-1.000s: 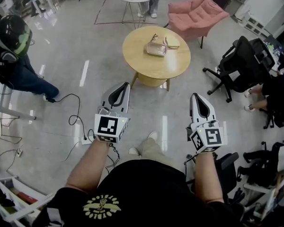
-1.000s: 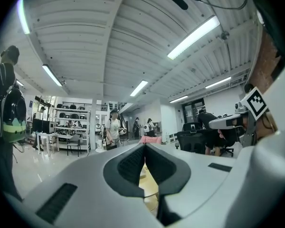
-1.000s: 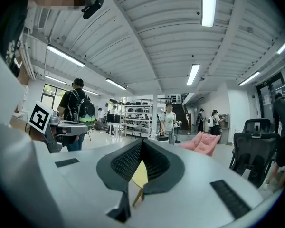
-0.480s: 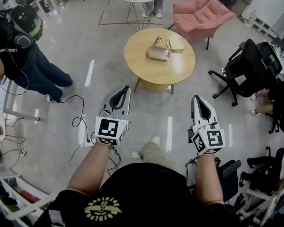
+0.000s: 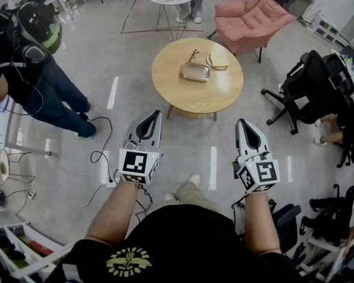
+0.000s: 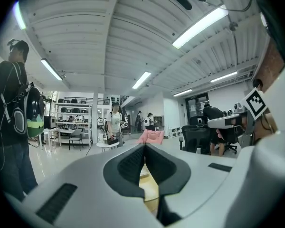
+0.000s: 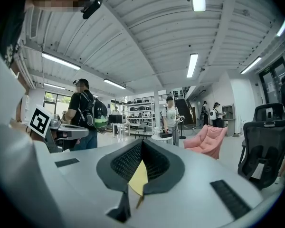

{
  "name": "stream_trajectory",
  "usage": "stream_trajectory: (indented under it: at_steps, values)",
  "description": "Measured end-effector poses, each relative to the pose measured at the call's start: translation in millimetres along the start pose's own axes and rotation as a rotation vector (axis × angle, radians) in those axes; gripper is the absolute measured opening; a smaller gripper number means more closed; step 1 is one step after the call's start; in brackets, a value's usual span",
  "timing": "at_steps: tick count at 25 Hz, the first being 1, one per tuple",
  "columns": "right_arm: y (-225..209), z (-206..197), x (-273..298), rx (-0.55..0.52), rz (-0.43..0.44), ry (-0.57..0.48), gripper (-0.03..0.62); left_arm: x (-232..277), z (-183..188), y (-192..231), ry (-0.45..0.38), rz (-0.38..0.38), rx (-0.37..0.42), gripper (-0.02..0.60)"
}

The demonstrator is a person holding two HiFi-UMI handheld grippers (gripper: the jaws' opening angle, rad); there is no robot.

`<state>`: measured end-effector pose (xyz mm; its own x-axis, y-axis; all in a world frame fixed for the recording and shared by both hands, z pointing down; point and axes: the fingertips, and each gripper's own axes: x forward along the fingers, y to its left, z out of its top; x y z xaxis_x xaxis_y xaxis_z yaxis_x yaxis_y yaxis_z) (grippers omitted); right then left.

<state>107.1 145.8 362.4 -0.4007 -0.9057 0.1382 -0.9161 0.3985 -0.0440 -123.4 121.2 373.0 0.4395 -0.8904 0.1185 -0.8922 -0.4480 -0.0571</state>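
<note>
Head view: both claws are just held out in the air over the floor. The left claw (image 5: 155,114) and right claw (image 5: 243,122) point at the round table (image 5: 183,96), which is well ahead of them. On it sits a metal tray (image 5: 196,71), with a pale dish (image 5: 217,58) just beside it. There's also a thin dark thing (image 5: 193,55) behind the tray, maybe glasses, too small to tell. My read is that this is the walk-up stage, with nothing reached for yet. Any grab at the tray would call for getting a lot closer and spreading a claw first. Off to the left there's a person with a backpack (image 5: 32,52), and a pink armchair (image 5: 253,13) sits beyond the table.

Left gripper view: the left claw (image 6: 145,148) has its pads pressed together with nothing between them. Only a yellow sliver of table (image 6: 151,189) shows under the pads. The tray is hidden behind the claw's own body.

Right gripper view: same story. The right claw (image 7: 142,145) is closed tip to tip and empty, with a wedge of table (image 7: 139,178) peeking below. The tray doesn't show here either. The armchair (image 7: 209,136) shows off to the right, and the backpack person (image 7: 85,118) stands to the left.
</note>
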Motion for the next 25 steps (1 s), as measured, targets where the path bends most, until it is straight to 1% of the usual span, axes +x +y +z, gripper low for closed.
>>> stream_trajectory:
  at_steps: [9, 17, 22, 25]
  values:
    - [-29, 4, 34, 0.006, 0.037, -0.009, 0.014, 40, 5, 5, 0.005, 0.019, 0.001, 0.018]
    - [-60, 4, 60, 0.024, 0.071, -0.011, 0.014, 69, 13, 9, 0.013, 0.071, 0.016, 0.018]
    - [-72, 8, 68, 0.013, 0.1, -0.008, 0.014, 73, 19, 9, 0.007, 0.101, 0.002, 0.018]
    - [-76, 7, 70, 0.015, 0.1, -0.002, 0.014, 72, 16, 11, 0.02, 0.115, -0.004, 0.018]
